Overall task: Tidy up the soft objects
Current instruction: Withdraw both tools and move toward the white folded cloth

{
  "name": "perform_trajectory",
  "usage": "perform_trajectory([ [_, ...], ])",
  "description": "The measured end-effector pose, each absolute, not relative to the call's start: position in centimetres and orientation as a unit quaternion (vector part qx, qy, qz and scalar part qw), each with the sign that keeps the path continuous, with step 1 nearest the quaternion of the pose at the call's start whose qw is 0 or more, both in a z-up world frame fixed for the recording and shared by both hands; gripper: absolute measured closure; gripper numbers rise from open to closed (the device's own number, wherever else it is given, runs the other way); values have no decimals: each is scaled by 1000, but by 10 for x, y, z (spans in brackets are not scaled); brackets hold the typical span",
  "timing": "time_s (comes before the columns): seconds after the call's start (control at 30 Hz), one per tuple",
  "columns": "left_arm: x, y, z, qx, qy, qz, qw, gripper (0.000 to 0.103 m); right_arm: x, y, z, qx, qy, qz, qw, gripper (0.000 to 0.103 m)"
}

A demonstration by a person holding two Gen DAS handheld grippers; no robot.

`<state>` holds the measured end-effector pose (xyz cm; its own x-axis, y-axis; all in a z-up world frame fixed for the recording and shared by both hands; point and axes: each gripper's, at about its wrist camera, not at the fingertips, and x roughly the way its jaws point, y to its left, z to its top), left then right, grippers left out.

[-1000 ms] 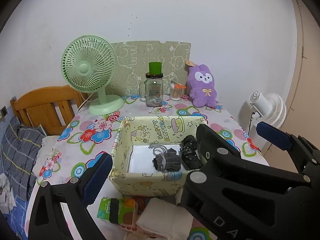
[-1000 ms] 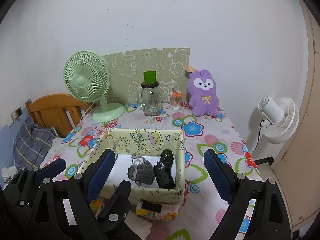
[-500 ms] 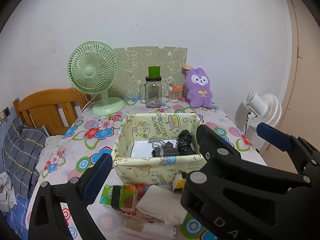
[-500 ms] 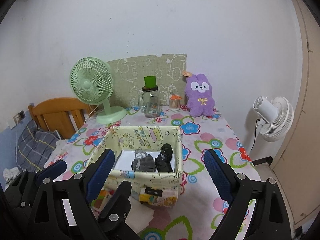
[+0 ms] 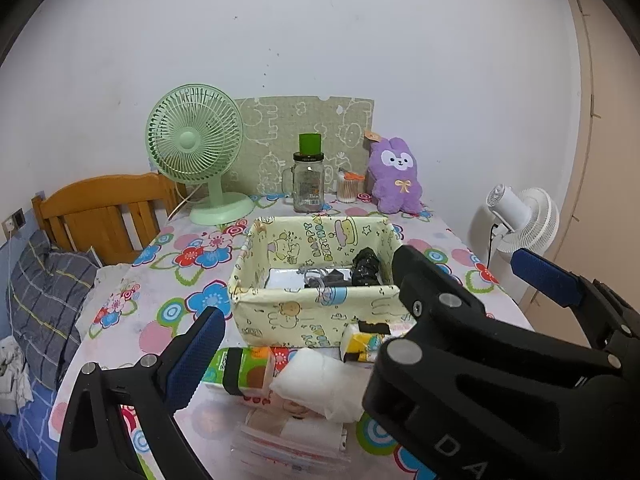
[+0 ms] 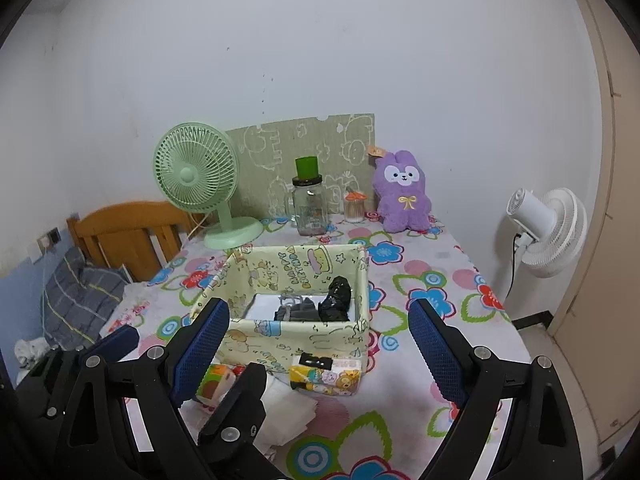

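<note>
Biggest risk from here imo: the leftover stuff is all jammed together at the near edge of the worktop (image 6: 432, 280); a white folded cloth (image 5: 320, 380) overlaps a green tissue pack (image 5: 240, 368) and touches a yellow pack (image 6: 324, 380); a grab at one could drag its neighbour along, or nudge the floppy fabric bin (image 6: 304, 340) sitting just behind them. Both claws are wide and empty; right claw (image 6: 320, 344) hangs over the bin's front, left claw (image 5: 372, 312) likewise. Inside the bin: a grey sock bundle (image 6: 296, 310) and a black rolled sock (image 6: 338, 300), touching, lying on a white liner; they look limp and squashy.
</note>
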<state>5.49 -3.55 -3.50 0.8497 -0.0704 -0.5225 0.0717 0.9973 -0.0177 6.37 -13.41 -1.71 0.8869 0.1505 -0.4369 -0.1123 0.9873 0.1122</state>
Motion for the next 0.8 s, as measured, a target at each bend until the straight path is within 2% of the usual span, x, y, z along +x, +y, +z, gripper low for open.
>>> perform_trajectory([
  [0.8,30,-25,-90,-17,284,-39,958,3,42,-123,-70,20,272,59,960,10],
])
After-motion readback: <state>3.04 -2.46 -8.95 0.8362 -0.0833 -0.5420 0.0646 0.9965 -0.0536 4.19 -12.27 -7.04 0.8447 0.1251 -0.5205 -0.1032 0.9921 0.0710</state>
